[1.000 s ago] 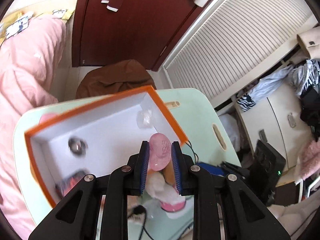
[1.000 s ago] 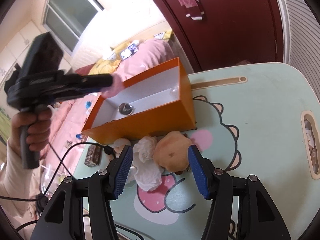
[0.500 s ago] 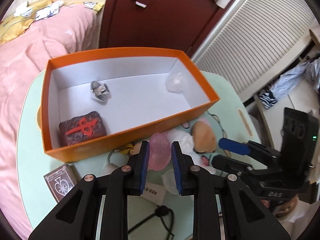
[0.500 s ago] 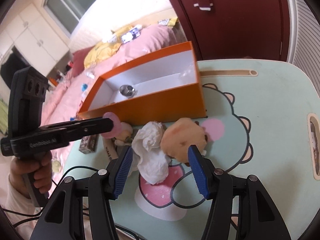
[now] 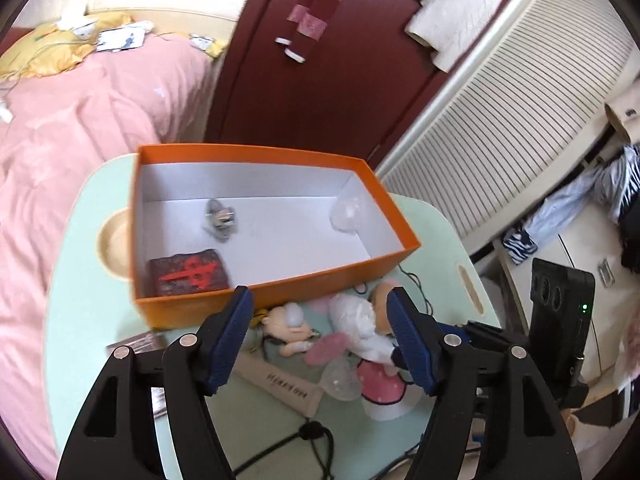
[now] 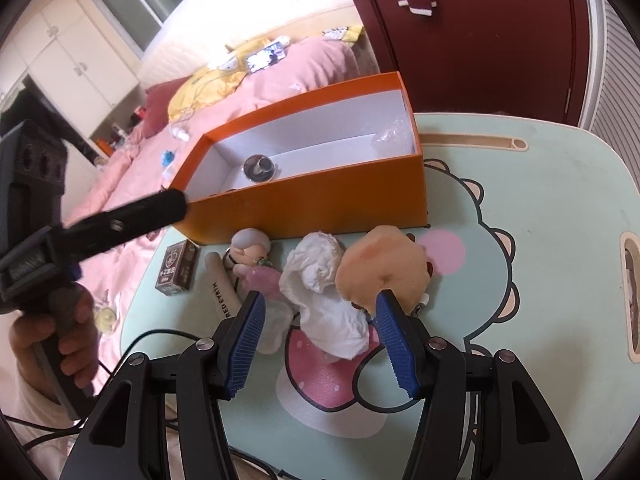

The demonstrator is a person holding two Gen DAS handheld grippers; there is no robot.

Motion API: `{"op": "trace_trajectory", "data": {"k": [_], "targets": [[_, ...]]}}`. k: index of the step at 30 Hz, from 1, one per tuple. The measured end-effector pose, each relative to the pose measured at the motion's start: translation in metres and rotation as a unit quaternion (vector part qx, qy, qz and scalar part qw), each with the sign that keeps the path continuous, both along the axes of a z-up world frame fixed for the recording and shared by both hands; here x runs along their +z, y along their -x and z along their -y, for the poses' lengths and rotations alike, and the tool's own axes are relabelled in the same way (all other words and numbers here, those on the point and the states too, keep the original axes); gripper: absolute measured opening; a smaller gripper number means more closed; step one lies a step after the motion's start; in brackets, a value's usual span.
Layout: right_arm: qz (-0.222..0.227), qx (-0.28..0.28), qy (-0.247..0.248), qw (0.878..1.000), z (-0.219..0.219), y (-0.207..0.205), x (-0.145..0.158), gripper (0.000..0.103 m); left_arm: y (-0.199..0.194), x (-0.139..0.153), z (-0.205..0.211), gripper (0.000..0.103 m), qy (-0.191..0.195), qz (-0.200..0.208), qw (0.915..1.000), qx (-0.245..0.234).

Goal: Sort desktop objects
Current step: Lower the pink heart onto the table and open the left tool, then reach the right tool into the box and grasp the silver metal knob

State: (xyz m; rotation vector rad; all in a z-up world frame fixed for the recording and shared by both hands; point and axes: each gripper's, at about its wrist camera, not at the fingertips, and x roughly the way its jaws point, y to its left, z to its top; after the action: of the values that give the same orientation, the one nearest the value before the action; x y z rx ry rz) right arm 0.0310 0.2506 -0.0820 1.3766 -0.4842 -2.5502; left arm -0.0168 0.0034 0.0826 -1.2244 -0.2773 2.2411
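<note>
Sitting on the mint-green table (image 6: 560, 184), the orange box (image 5: 320, 276) holds, from its left end to its right, a dark red-marked block (image 5: 188, 274), a metal piece (image 5: 219, 218) and a clear wrapper (image 5: 347, 215). Just in front of the box, a doll (image 6: 252, 252), white tissue (image 6: 324, 280) and a tan plush (image 6: 382, 266) lie loose. The left gripper (image 5: 320, 336) and right gripper (image 6: 318, 334) hover there, both spread wide and empty.

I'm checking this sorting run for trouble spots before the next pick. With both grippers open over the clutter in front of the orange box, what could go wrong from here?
1. The crumpled tissue, doll and tan plush lie packed together; the open right gripper might catch two at once.
2. A black cable crosses the table near the pile and could snag.
3. The left gripper hangs close to the orange box, so a low move might push it.
</note>
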Motion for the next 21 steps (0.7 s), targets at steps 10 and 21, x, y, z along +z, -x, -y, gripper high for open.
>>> {"op": "trace_trajectory", "data": {"k": [10, 21], "targets": [[0.011, 0.008, -0.012, 1.0, 0.006, 0.003, -0.002, 0.06, -0.035, -0.012, 0.033, 0.07, 0.098, -0.013, 0.9937, 0.054], [0.014, 0.018, -0.008, 1.0, 0.005, 0.005, 0.0, 0.06, -0.042, -0.035, 0.024, 0.07, 0.133, -0.044, 0.987, 0.078]]}}
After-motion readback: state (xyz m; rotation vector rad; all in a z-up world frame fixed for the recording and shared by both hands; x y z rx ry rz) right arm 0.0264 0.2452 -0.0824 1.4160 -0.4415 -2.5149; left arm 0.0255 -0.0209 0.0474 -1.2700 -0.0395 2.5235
